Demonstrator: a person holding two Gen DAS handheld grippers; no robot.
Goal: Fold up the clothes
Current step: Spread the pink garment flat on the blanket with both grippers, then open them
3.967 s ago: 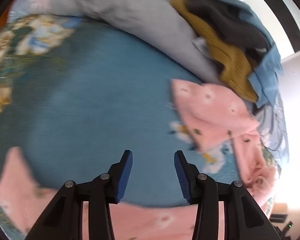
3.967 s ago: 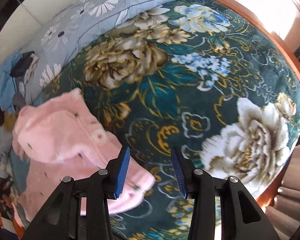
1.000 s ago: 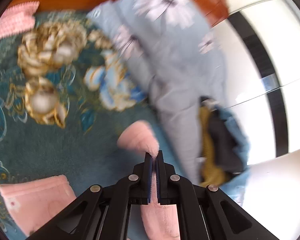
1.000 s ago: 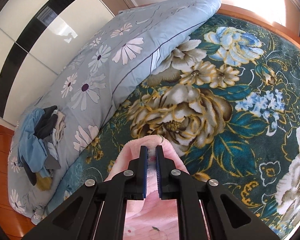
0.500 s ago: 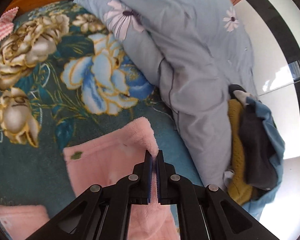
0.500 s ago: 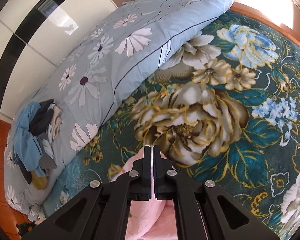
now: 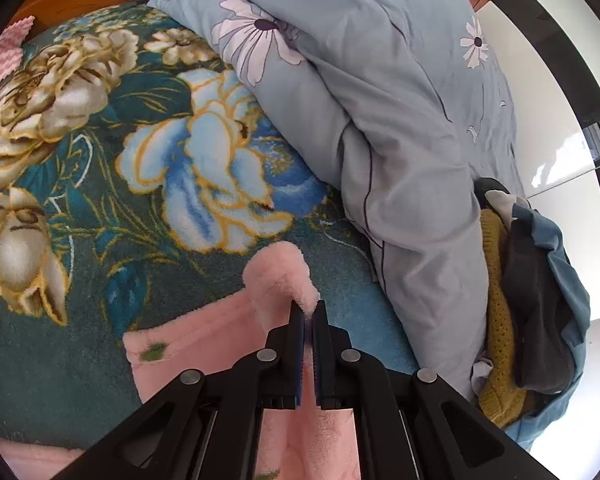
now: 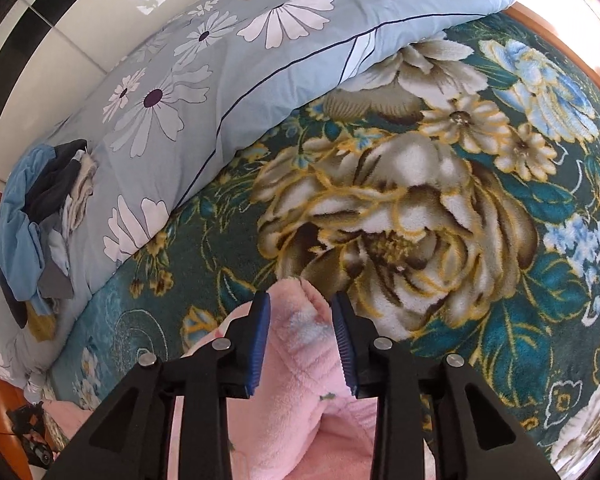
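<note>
On the bed, over the floral blanket point(image 7: 60, 216), the left gripper point(image 7: 308, 312) was low and level, pointing toward the duvet point(image 7: 380, 120). Its jaws were pinched almost together on a fluffy fold of the pink garment point(image 7: 276, 276), which bulged up just past the tips and spread flat below and to the left. Off to the right, a heap of clothes point(image 7: 532, 304) sat against the duvet's end, mustard and dark pieces bundled in blue.

Over to the right gripper point(image 8: 302, 316): angled down at the blanket point(image 8: 500, 208), jaws parted wide, gripping nothing. The garment point(image 8: 296, 360) lay between and beneath the two fingers, its rumpled edge poking up just beyond the tips. The duvet point(image 8: 220, 80) ran across the top, the heap point(image 8: 28, 220) at far left.
</note>
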